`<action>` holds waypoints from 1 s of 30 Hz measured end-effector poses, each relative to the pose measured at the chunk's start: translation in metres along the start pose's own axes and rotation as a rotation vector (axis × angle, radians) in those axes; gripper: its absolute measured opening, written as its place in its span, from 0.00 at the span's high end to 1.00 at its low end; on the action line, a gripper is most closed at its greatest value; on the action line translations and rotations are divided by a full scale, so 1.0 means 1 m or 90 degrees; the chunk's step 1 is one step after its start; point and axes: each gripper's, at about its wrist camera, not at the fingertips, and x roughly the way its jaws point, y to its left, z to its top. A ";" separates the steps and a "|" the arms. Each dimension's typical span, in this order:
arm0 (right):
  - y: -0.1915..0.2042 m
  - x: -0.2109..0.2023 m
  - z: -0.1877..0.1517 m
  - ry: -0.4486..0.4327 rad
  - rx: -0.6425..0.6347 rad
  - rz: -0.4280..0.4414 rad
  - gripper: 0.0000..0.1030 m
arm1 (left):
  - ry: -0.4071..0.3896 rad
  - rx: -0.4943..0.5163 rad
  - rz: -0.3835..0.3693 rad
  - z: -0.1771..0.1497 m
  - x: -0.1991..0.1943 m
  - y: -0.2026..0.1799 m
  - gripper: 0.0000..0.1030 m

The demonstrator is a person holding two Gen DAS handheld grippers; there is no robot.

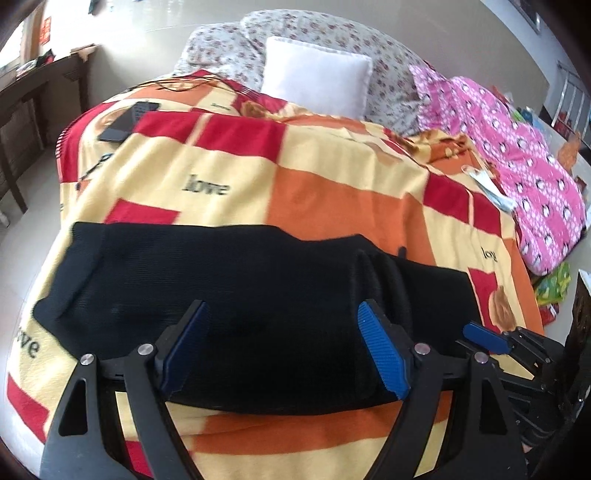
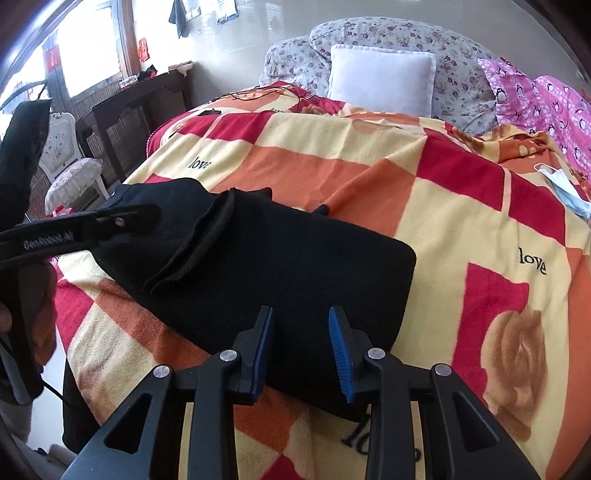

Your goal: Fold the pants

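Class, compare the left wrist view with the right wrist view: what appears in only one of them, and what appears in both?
Only the left wrist view: a dark flat device on the blanket's far corner, and green packaging beside the bed.

Only the right wrist view: a white cushioned chair by the window and a hanging dark cloth.

Both: the black pants on the checked blanket, white pillow, pink penguin-print cloth.
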 end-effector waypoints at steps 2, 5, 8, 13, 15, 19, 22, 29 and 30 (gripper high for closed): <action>0.001 -0.002 0.002 -0.001 0.003 0.002 0.68 | -0.003 -0.011 0.005 0.000 -0.003 0.009 0.20; 0.005 -0.006 0.005 -0.008 0.002 0.011 0.68 | -0.006 -0.027 0.018 0.000 -0.007 0.022 0.20; 0.011 -0.005 0.009 -0.010 -0.006 0.016 0.68 | -0.006 -0.035 0.028 -0.002 -0.009 0.032 0.20; 0.021 0.005 0.020 -0.011 -0.012 0.037 0.68 | -0.004 -0.044 0.047 -0.007 -0.010 0.046 0.20; 0.026 0.009 0.024 -0.009 -0.018 0.046 0.68 | 0.000 -0.053 0.055 -0.010 -0.010 0.054 0.20; 0.039 0.024 0.032 0.000 -0.031 0.063 0.68 | 0.000 -0.061 0.074 -0.015 -0.012 0.065 0.20; 0.048 0.035 0.036 0.007 -0.040 0.069 0.66 | -0.003 -0.068 0.081 -0.016 -0.015 0.073 0.20; 0.054 0.032 0.048 0.003 -0.050 0.065 0.64 | -0.014 -0.081 0.076 -0.017 -0.023 0.081 0.20; 0.054 0.029 0.050 -0.003 -0.050 0.067 0.62 | -0.016 -0.082 0.076 -0.017 -0.025 0.081 0.20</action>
